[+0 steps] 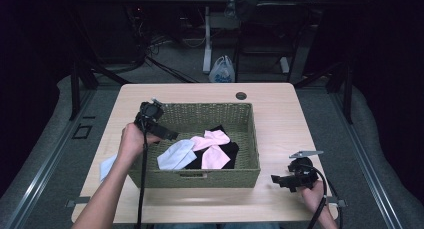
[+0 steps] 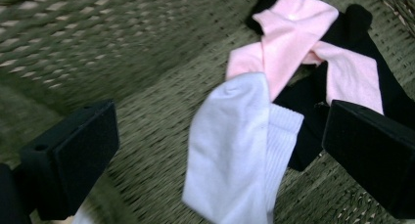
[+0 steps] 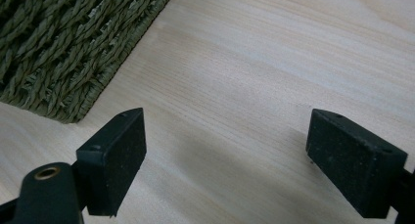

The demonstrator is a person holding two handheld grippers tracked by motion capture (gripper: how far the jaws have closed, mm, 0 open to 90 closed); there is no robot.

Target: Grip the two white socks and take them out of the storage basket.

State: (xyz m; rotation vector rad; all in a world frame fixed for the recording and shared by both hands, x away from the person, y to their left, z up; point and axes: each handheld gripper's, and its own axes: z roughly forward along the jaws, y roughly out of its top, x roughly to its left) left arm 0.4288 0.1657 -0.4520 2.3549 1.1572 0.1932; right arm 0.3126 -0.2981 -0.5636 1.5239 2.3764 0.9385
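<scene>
A green woven basket [image 1: 200, 178] stands mid-table with a white sock [image 1: 176, 155], a pink sock [image 1: 212, 146] and a black sock [image 1: 231, 151] inside. My left gripper [image 1: 167, 134] reaches over the basket's left rim, open. In the left gripper view its jaws spread wide above the white sock [image 2: 240, 150], with the pink sock [image 2: 293, 43] and black sock [image 2: 303, 101] beyond; the left gripper [image 2: 225, 136] holds nothing. My right gripper [image 1: 281, 181] hovers low over bare table right of the basket, open and empty. Its own view shows the right gripper [image 3: 225, 155] near the basket's corner [image 3: 58, 48].
Another pale sock [image 1: 106, 166] lies on the table outside the basket's left side, partly behind the left forearm. A cable hole [image 1: 241, 96] sits near the table's far edge. A plastic bag [image 1: 222, 70] and desk legs stand on the floor beyond.
</scene>
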